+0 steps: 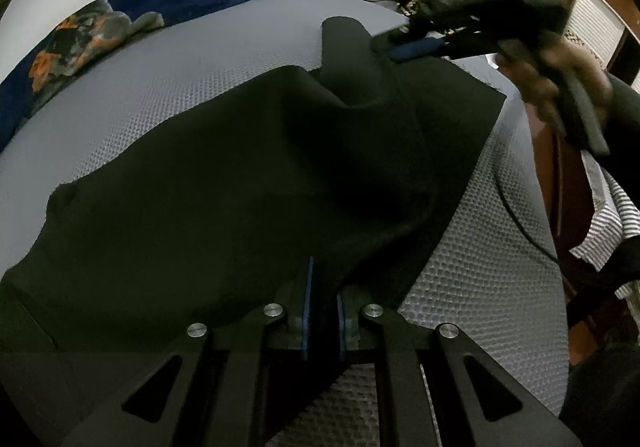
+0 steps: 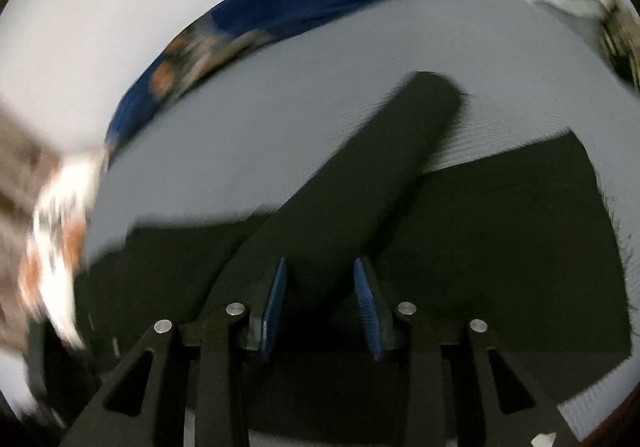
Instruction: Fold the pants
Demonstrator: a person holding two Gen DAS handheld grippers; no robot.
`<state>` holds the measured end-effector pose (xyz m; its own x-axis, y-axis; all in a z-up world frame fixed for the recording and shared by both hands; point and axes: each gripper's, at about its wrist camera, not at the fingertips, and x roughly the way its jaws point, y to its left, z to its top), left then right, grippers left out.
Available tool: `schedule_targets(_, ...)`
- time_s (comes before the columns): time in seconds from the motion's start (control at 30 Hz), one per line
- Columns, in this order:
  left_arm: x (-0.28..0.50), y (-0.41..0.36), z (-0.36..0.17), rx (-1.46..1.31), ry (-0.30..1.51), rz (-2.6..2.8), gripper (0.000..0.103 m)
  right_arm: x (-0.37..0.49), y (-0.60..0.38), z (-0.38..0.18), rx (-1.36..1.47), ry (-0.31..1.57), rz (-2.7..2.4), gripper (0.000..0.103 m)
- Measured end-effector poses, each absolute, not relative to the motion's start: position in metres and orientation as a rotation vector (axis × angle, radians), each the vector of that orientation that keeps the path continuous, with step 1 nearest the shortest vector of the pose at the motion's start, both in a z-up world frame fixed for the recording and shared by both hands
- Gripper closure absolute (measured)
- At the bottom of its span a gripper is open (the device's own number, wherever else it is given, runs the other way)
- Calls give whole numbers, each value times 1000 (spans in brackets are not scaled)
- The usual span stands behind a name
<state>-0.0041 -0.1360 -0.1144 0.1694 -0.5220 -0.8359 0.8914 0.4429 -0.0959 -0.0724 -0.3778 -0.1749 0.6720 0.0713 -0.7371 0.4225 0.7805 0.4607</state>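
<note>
Left gripper [image 1: 323,299] clamped tight on near edge of black pants [image 1: 240,175]; fabric pinched between blue pads. Pants spread over grey textured mat [image 1: 152,87], one fold raised at far side. Right gripper [image 2: 320,299] partly open, pads clear of cloth, narrow raised fold of pants [image 2: 360,175] lying between them. Right-wrist view motion-blurred.

Dark pants [image 1: 224,183] lie spread and rumpled on my grey dimpled surface [image 1: 132,103], one narrow part [image 2: 384,167] sticking out across the mat, near edge pinched up in my left jaws.
</note>
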Motion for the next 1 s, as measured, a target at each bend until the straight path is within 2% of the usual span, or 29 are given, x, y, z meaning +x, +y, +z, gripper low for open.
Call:
schedule_targets(0.23, 2, -134, -117, 423, 982, -1052, 93, -54, -424, -194, 860, 764, -263, 69)
schedule_targets(0.3, 3, -135, -118, 417, 990, -1050, 93, -50, -423, -192, 859, 756, -264, 77)
schedule_targets(0.33, 3, -135, -118, 412, 993, -1050, 93, -47, -422, -189, 845, 758, -266, 88)
schedule_targets(0.43, 6, -132, -119, 379, 1009, -1053, 93, -34, -417, -176, 782, 759, -263, 92)
schedule_targets(0.6, 8, -128, -121, 329, 1020, -1054, 93, 18, -399, -157, 691, 801, -225, 92)
schedule_targets(0.8, 10, -126, -122, 279, 1038, -1044, 93, 83, -375, -157, 656, 859, -129, 85)
schedule_targets(1.0, 14, -125, -124, 234, 1055, -1049, 93, 71, -391, -147, 645, 824, -172, 85)
